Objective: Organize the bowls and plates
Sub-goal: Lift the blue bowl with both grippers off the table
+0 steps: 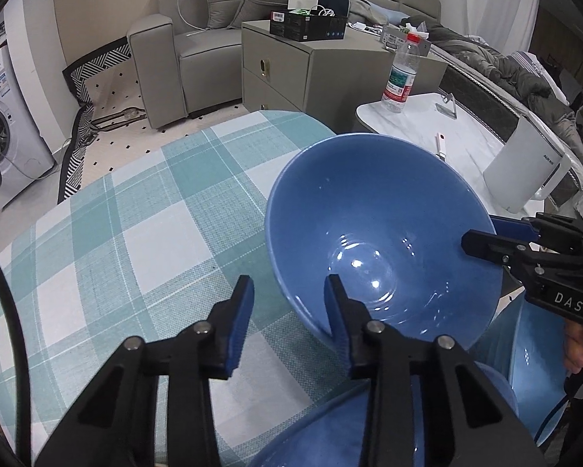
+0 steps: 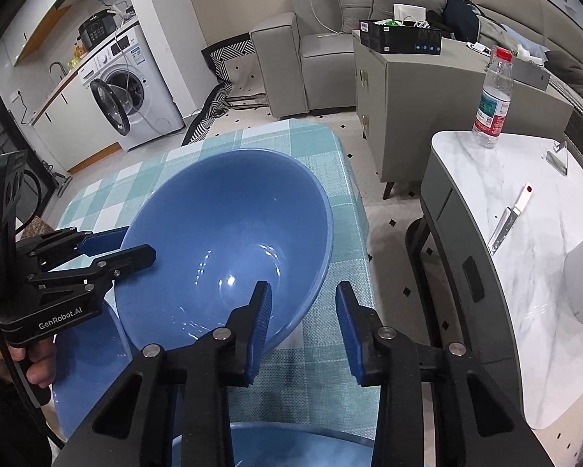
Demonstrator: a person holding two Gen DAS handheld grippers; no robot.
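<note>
A large blue bowl (image 1: pixel 381 233) is tilted above the teal checked tablecloth (image 1: pixel 135 233); it also shows in the right wrist view (image 2: pixel 229 241). My left gripper (image 1: pixel 289 292) is open, its jaws straddling the bowl's near rim: right finger inside, left finger outside. My right gripper (image 2: pixel 303 303) is open and straddles the opposite rim. Each gripper shows in the other's view, the right one (image 1: pixel 486 239) and the left one (image 2: pixel 127 247) at the bowl's sides. More blue dishes (image 1: pixel 532 358) lie below the bowl, partly hidden.
A white marble side table (image 2: pixel 544 311) stands right of the cloth with a water bottle (image 2: pixel 494 101), a knife (image 2: pixel 511 218) and a white appliance (image 1: pixel 525 167). A grey cabinet (image 1: pixel 291 74), sofa and washing machine (image 2: pixel 135 85) stand beyond.
</note>
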